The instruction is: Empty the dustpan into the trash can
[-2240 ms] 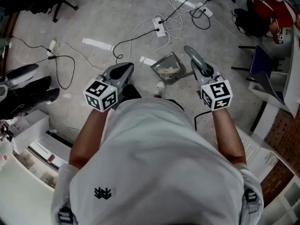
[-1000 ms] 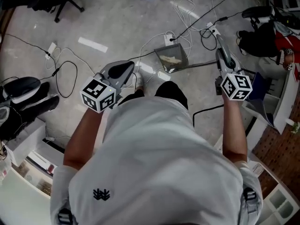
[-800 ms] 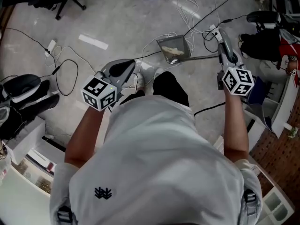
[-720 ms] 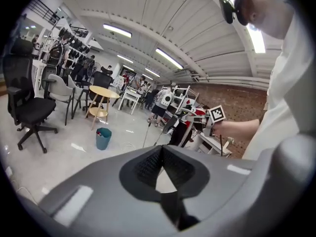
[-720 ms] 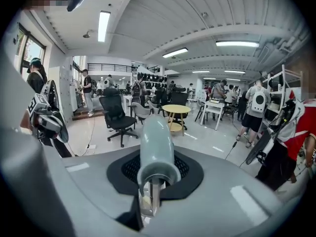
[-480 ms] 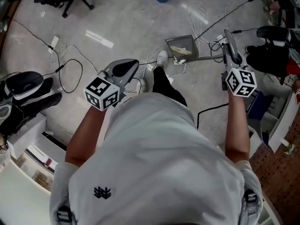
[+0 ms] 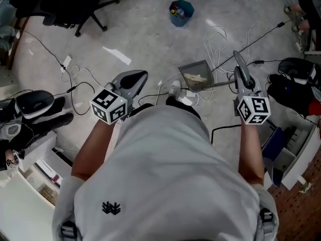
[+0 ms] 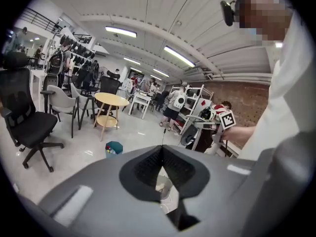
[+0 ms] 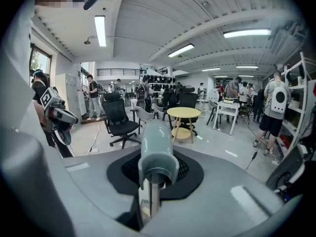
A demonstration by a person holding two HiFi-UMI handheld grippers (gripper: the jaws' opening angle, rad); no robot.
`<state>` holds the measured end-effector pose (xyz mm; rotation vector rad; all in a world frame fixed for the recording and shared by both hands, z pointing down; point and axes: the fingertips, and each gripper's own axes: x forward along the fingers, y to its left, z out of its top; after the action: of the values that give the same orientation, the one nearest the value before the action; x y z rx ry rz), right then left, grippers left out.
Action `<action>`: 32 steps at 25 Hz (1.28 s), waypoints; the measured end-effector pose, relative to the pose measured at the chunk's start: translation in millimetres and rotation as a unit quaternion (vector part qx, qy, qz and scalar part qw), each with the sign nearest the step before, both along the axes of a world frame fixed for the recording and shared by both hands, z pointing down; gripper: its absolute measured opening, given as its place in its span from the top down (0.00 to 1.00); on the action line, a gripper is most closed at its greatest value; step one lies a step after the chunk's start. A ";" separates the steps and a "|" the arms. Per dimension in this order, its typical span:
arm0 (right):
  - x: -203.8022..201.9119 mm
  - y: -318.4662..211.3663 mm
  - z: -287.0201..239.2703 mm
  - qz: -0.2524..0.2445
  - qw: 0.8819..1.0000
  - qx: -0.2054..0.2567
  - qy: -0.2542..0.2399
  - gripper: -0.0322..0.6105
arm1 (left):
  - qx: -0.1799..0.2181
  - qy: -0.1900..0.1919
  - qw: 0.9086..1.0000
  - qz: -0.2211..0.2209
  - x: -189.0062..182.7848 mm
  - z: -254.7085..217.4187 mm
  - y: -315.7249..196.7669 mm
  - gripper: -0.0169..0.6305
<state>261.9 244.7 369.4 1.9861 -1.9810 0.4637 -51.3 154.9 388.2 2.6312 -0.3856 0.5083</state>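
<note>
Step in hand, as judged: transport. The dustpan is loaded and the dump is not yet done.

- Right gripper [image 7: 243, 80]: jaws are clamped on the grey-green handle [image 9: 157, 149] of the dustpan [image 7: 196, 70]. In the right gripper view the handle is seen dead centre between the pads, running away from the camera.
- Left gripper [image 7: 133, 79]: jaws are pressed together with nothing between them. It is held out in front of the torso, idle.
- The pan is held out ahead of the person, left of the right gripper. It looks roughly level. Pale debris [image 7: 196, 78] is seen lying inside it. Whether the pan is clear of the floor cannot be told from above.
- Trash can [image 7: 180, 12]: a small teal bin on the floor, well ahead of the pan and slightly left. Coloured items are already visible inside. Pan and bin are well apart.
- Loose cables [image 7: 216, 38] are spread over the floor between pan and bin.

Next move, as judged: the pan needs to be kept level until its lip is over the bin opening. Only then should the handle be rotated so the debris slides out. The opening is small against the pan, so the pour should be centred and slow. The cables are a trip and snag risk on the way. The left gripper is not needed unless the bin has to be steadied.
</note>
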 end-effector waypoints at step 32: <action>131.8 -366.2 -16.0 0.007 0.999 -0.008 0.050 0.89 | -0.017 0.024 0.997 0.076 91.7 30.0 -343.9 0.89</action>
<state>393.7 -121.6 353.4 1.9734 -1.8991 0.3745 40.4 -189.0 418.2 2.6470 -0.1600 0.4932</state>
